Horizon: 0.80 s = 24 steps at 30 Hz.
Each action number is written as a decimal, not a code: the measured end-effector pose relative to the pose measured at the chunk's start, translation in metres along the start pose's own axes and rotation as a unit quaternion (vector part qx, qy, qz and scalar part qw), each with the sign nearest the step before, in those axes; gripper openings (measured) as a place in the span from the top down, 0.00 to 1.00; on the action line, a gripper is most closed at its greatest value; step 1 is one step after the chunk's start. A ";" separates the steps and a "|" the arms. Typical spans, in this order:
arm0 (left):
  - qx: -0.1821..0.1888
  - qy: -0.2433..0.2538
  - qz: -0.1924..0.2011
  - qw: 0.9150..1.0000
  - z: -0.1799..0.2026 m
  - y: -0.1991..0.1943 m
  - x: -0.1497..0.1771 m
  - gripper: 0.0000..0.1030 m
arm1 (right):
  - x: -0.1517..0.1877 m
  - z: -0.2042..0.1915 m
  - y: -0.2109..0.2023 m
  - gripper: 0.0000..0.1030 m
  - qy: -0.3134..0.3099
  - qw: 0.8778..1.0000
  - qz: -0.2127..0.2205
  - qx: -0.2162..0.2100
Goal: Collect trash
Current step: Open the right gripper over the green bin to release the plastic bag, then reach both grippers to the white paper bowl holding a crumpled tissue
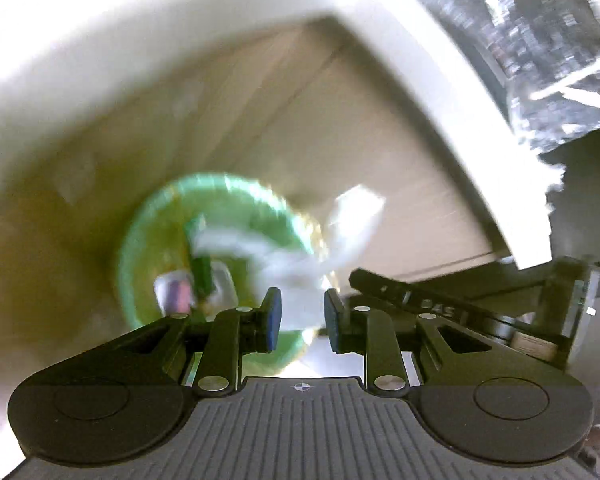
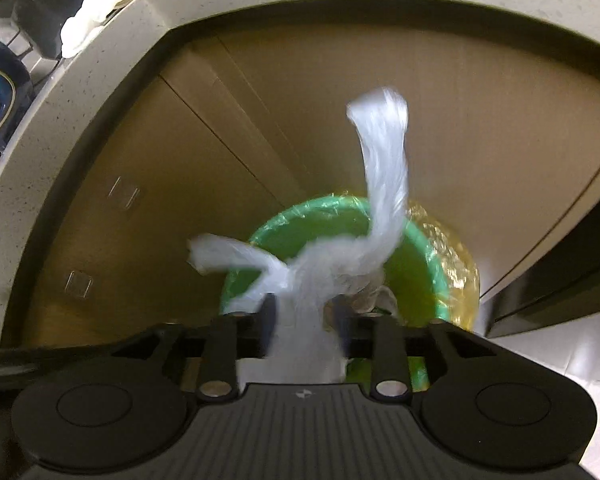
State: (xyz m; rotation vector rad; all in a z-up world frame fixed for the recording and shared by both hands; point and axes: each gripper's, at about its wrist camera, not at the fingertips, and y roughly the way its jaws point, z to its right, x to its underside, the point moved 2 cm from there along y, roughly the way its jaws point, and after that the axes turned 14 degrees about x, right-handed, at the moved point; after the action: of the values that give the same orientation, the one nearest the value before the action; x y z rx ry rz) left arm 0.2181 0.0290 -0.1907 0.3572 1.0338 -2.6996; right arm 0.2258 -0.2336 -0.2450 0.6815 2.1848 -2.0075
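A thin, translucent white plastic bag [image 2: 332,264], crinkled and softly shiny, is knotted above a glossy green plastic bin [image 2: 428,272]. A clear, wrinkled plastic liner [image 2: 456,256] with a yellowish sheen wraps the bin's outside. Behind stand smooth, matt beige cabinet panels [image 2: 148,168] that look like laminate. The tabletop [image 2: 100,80] edge above is pale, speckled and stone-like, with a dull finish. The right gripper [image 2: 302,320] and left gripper [image 1: 302,308] are matt black plastic with ribbed bodies and shiny metal rivets; the left one carries blue rubbery-looking pads [image 1: 274,316].

Left claw [image 1: 302,316] open over green bin [image 1: 148,232]
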 end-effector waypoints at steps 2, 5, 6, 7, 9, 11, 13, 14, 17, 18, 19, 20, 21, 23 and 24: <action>-0.005 0.006 0.028 1.000 0.009 -0.028 -0.005 0.74 | -0.002 -0.003 -0.008 0.54 -0.009 1.000 0.011 0.010; 0.002 0.009 0.077 0.997 0.019 -0.066 -0.018 0.74 | -0.008 -0.001 -0.022 0.54 -0.002 1.000 0.021 0.013; 0.002 0.014 0.093 0.996 0.021 -0.072 -0.022 0.74 | -0.011 0.000 -0.028 0.54 0.003 1.000 0.025 0.014; 0.001 0.019 0.112 0.994 0.026 -0.080 -0.028 0.74 | -0.016 0.000 -0.034 0.54 0.008 0.999 0.031 0.013; -0.019 0.029 0.152 0.988 0.028 -0.099 -0.041 0.74 | -0.026 -0.004 -0.050 0.54 0.015 0.999 0.049 0.011; -0.051 0.025 0.174 0.983 0.028 -0.112 -0.057 0.74 | -0.036 -0.014 -0.067 0.54 0.018 0.997 0.069 0.011; -0.065 0.027 0.190 0.979 0.026 -0.124 -0.071 0.74 | -0.049 -0.033 -0.085 0.54 0.007 0.995 0.100 0.006; -0.062 0.032 0.200 0.977 0.024 -0.129 -0.076 0.74 | -0.054 -0.042 -0.094 0.54 -0.002 0.993 0.117 0.008; -0.042 0.050 0.221 0.973 0.018 -0.140 -0.091 0.74 | -0.069 -0.073 -0.122 0.46 -0.034 0.983 0.180 0.025; -0.037 0.060 0.223 0.972 0.014 -0.144 -0.093 0.74 | -0.073 -0.084 -0.129 0.41 -0.044 0.978 0.200 0.031; -0.033 0.069 0.227 0.971 0.010 -0.146 -0.096 0.74 | -0.076 -0.095 -0.134 0.39 -0.053 0.975 0.214 0.038; -0.029 0.073 0.230 0.970 0.004 -0.145 -0.101 0.74 | -0.080 -0.103 -0.136 0.39 -0.060 0.972 0.221 0.044; -0.026 0.070 0.230 0.970 -0.001 -0.144 -0.104 0.74 | -0.083 -0.111 -0.139 0.39 -0.068 0.970 0.228 0.048; -0.025 0.043 0.226 0.973 -0.011 -0.137 -0.113 0.74 | -0.090 -0.125 -0.144 0.38 -0.080 0.965 0.245 0.056; -0.020 0.031 0.223 0.974 -0.014 -0.138 -0.116 0.74 | -0.095 -0.131 -0.145 0.38 -0.082 0.963 0.250 0.066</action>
State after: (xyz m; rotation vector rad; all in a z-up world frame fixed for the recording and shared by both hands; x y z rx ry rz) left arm 0.2889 0.1530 -0.0798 0.5907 0.8937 -2.2746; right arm 0.2842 -0.1356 -0.0596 0.9315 1.5933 -1.8660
